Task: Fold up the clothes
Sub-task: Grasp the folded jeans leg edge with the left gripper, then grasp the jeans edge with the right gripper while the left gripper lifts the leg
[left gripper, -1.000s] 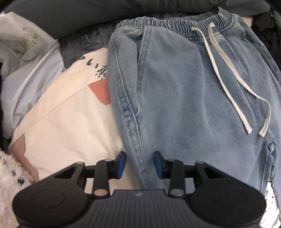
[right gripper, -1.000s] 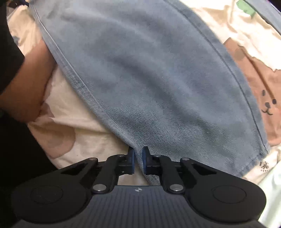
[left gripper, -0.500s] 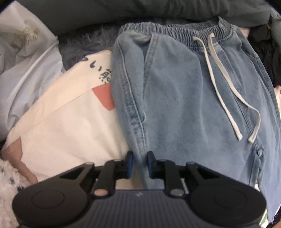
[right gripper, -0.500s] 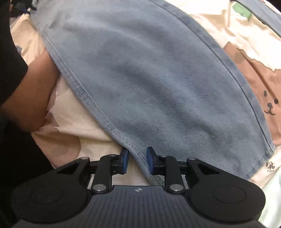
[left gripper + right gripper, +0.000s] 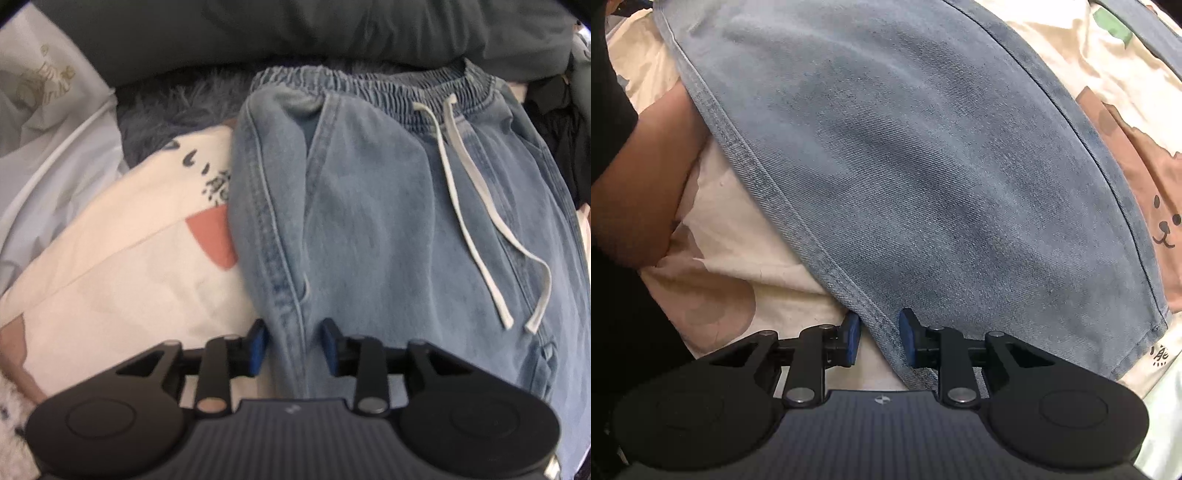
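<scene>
Jeans [image 5: 369, 229] lie on the bedding [image 5: 122, 266], side seam between both my tongs: left tongs [image 5: 293, 349] opening, right tongs [image 5: 879, 341] slack. Loosened denim could slump, spoiling the fold.

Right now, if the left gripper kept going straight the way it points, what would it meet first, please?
Most likely the jeans: the left gripper has its opening jaws either side of their stitched side seam, pads apparently clear of the denim. How close is hard to judge; the cream bedsheet lies beside.

Light-blue denim trousers [image 5: 388, 221] with a white drawstring [image 5: 476, 236] lie flat on printed bedding.
</scene>
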Motion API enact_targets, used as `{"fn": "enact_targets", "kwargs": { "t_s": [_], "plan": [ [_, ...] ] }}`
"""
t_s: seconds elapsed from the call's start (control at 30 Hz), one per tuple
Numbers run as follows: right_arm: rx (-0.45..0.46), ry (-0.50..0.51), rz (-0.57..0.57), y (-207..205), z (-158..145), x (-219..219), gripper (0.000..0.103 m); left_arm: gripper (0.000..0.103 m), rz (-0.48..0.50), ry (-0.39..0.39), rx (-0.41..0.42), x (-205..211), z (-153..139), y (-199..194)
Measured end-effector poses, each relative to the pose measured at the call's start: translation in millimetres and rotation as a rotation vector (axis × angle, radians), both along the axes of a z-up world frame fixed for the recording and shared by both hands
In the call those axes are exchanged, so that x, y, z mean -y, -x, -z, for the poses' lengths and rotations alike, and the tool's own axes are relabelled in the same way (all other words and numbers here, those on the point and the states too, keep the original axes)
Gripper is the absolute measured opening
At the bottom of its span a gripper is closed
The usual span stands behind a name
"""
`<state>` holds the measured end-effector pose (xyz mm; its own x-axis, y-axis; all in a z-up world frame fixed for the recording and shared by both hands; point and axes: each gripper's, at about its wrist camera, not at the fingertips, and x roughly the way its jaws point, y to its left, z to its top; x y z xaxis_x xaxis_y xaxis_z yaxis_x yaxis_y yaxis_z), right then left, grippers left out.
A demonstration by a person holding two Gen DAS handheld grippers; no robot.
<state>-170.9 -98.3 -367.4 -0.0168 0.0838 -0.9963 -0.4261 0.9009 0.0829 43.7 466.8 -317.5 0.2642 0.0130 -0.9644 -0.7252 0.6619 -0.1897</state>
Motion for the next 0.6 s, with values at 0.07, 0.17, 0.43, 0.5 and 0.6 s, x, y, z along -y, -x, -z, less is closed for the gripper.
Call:
{"fn": "enact_targets", "kwargs": {
  "t_s": [0.07,0.17,0.43,0.5,0.6],
  "plan": [
    [0.002,0.011,-0.014,1.7,0.7,-2.6,0.029,0.052,0.002,-0.007,0.011,-1.6,3.1,-2.6],
    [0.005,0.034,-0.054,4.0,-1.1,-6.5,0.025,0.051,-0.008,-0.011,0.025,-3.2,6.4,-4.1],
    [0.032,0.063,-0.072,3.8,-24.8,-5.0,0.003,0.012,-0.112,0.052,0.079,-26.2,-6.8,5.9],
    [0.044,0.07,-0.071,5.1,-31.9,-3.9,0.002,0.011,-0.095,0.047,0.089,-25.8,-14.8,4.3],
    [0.076,0.086,-0.072,6.4,-44.9,-3.6,0.002,0.01,-0.072,0.041,0.103,-24.7,-30.4,8.7]
  ]
}}
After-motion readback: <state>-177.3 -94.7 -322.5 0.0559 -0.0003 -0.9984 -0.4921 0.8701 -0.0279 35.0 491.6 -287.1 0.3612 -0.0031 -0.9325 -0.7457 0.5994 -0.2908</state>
